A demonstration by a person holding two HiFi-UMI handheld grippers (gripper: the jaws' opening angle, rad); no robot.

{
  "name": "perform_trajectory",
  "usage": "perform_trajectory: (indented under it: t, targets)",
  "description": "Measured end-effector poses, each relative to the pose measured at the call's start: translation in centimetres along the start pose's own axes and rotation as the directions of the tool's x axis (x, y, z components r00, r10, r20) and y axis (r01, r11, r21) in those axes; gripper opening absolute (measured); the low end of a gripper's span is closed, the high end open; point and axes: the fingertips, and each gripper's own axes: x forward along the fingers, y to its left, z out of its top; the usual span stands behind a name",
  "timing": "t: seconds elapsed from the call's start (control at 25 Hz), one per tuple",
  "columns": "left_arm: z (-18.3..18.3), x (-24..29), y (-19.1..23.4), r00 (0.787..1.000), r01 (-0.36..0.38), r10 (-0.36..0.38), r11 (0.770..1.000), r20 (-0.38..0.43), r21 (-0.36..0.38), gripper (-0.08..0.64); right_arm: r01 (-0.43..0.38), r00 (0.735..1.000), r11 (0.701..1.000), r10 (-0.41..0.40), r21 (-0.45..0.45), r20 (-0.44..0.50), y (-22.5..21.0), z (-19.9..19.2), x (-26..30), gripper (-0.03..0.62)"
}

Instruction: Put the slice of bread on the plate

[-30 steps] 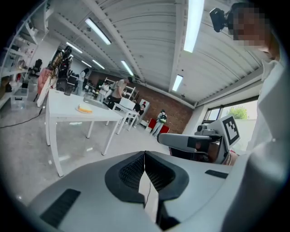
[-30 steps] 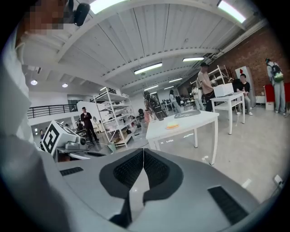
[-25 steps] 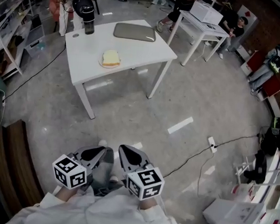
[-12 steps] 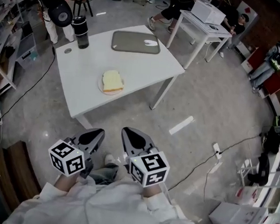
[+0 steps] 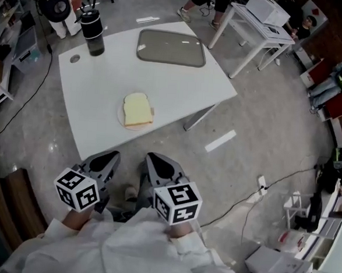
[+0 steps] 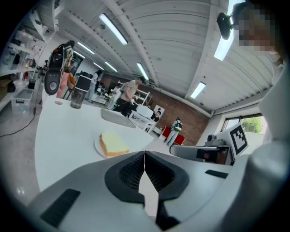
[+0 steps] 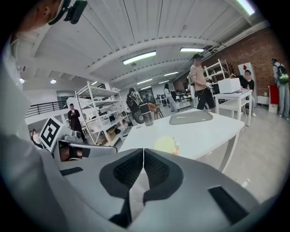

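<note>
The slice of bread [image 5: 138, 109] lay flat on the plate [image 5: 121, 122], covering most of it, so the task's end state looked already met; the plate sat on the white desk [image 5: 180, 87] close to the near edge, about midway along it, within easy reach from that side; a grey tray [image 5: 171, 48] lay empty by the far edge, and a dark tumbler [image 5: 94, 32] stood upright at the far left corner, both well apart from the plate; the left claw [image 5: 115, 156] and the right claw [image 5: 149, 158] hung side by side off the near edge, over the floor and close to the person's body; each had its 2 jaws pressed together with nothing between them, probably because nothing needed holding; both pointed toward the desk, tilted slightly down.
</note>
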Motion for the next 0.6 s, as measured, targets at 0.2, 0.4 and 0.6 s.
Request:
perform_trajectory:
  t: [0.2, 0.4, 0.6]
  targets:
    - [2.4, 4.8, 4.3, 0.997, -0.071, 0.071, 0.996, 0.002, -0.05, 0.009, -0.056, 0.998, 0.998, 0.056, 0.016, -0.01, -5.4, 2.9, 5.2, 0.015]
    - [6.8, 10.0, 8.2, 0.992, -0.114, 0.121, 0.984, 0.045, -0.133, 0.009, -0.157, 0.986, 0.988, 0.155, -0.018, -0.068, -9.9, 6.5, 11.3, 0.015]
    - [8.4, 12.7, 12.4, 0.965, -0.25, 0.261, 0.947, 0.028, -0.201, 0.009, -0.272, 0.947, 0.962, 0.263, -0.023, -0.184, -13.0, 7.5, 15.8, 0.015]
